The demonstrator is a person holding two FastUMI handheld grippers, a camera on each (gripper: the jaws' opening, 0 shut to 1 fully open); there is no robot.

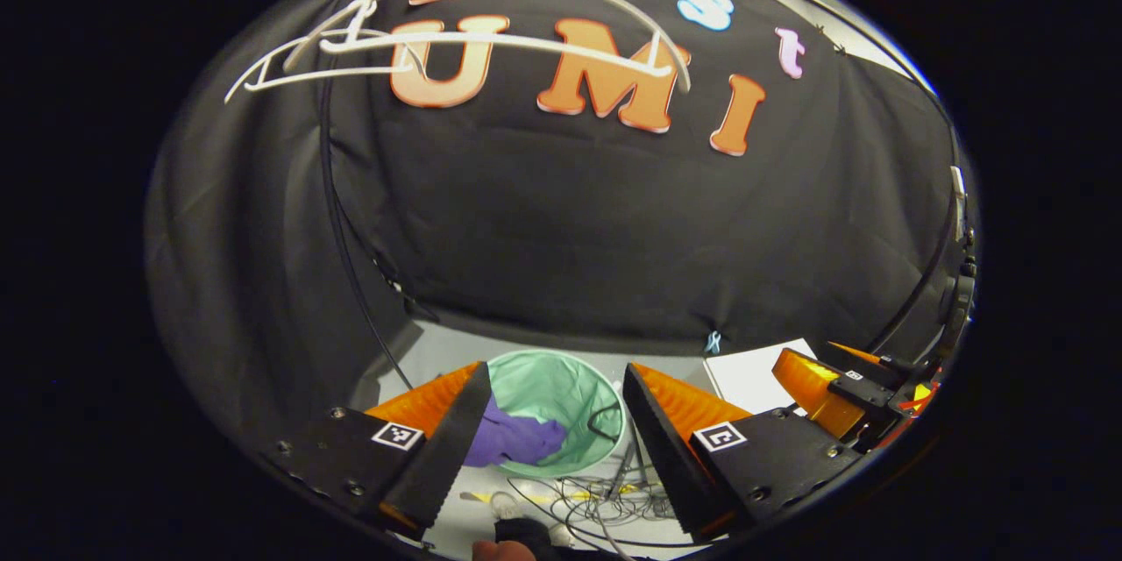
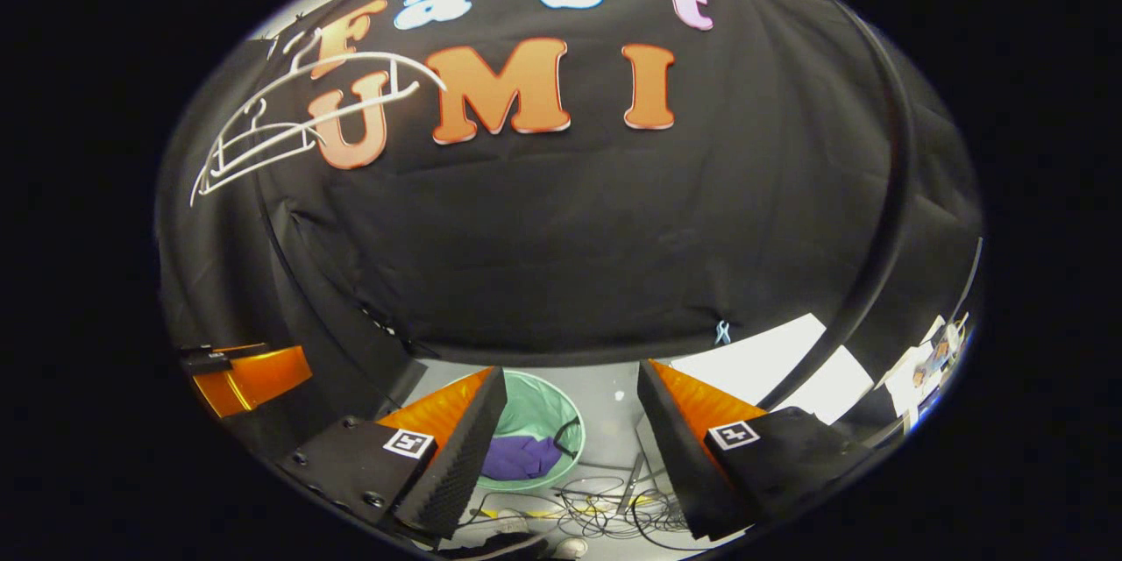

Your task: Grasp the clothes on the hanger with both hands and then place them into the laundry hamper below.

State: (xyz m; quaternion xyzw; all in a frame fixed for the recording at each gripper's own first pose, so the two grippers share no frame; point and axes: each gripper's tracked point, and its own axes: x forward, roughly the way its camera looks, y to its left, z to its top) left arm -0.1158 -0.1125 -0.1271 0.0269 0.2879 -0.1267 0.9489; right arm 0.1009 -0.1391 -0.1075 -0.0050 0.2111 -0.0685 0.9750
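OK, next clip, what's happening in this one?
A person is holding two grippers over a green laundry hamper on the floor. The purple garment already lies inside it, and the white hanger hangs bare near the top of the booth. The left gripper and the right gripper are both open and hold nothing. Loose cables lie on the floor beside the hamper. Judging by this, the clothes have been dropped in.

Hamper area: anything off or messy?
Mostly fine: purple clothes lie inside the green hamper, white hanger hangs bare. Only oddity: loose cables tangled on the floor beside the hamper.
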